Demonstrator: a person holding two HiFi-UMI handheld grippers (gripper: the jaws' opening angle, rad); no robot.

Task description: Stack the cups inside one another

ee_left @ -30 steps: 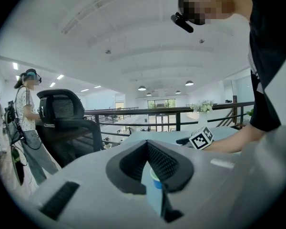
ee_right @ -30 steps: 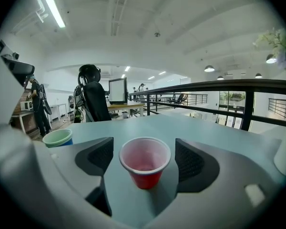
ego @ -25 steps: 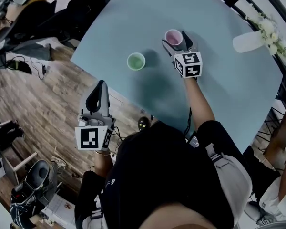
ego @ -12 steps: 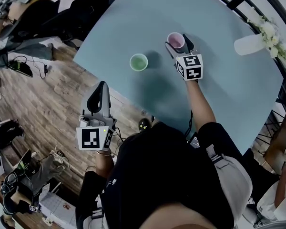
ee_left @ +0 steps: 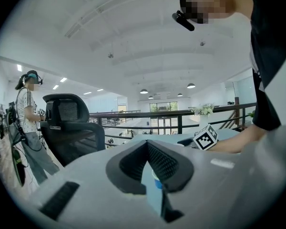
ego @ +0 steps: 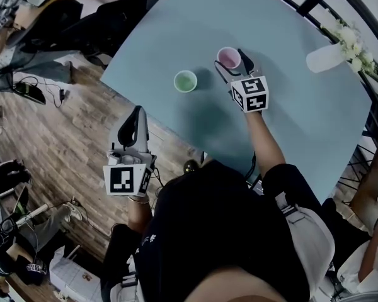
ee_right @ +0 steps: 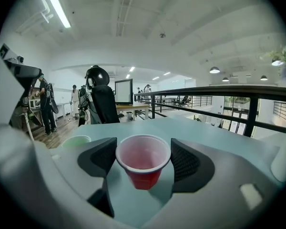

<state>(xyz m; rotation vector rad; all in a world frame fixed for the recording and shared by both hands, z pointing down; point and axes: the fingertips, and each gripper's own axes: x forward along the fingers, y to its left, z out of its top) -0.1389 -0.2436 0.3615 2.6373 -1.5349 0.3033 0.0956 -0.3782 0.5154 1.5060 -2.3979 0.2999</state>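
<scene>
One red cup (ee_right: 143, 168) sits clenched between the right gripper (ego: 232, 61) jaws.

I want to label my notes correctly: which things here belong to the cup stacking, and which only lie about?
Job: red cup in the right hand-held gripper; green cup.
Lying about: white vase with flowers; black office chair.

Two cups on surface (ego: 176, 30), apart. Left cup (ego: 185, 80) near the left edge. Right cup (ego: 229, 57) to its right and slightly further back, between jaws of right gripper (ego: 230, 60), touching both. Vase (ego: 324, 56) at far right. Left gripper (ego: 136, 113) off the surface, over floor (ego: 63, 137), nearer than both cups.
</scene>
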